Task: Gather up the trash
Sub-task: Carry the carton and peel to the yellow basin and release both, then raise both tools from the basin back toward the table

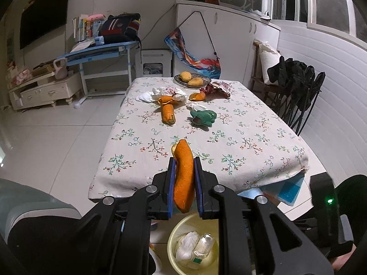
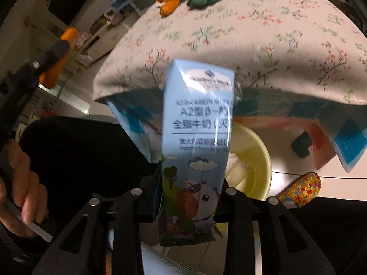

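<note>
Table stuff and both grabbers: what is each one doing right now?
Left gripper: shut on the orange peel.
Right gripper: shut on the milk carton, upright.
Yellow bin: on the floor, holding tissue and a clear wrapper.
Green wrapper: crumpled on the table.
Plate: holding two mangoes.

Dim indoor light is seen; edges are bent and vignetted by fisheye, and the milk carton point(image 2: 197, 151) is motion-blurred.
</note>
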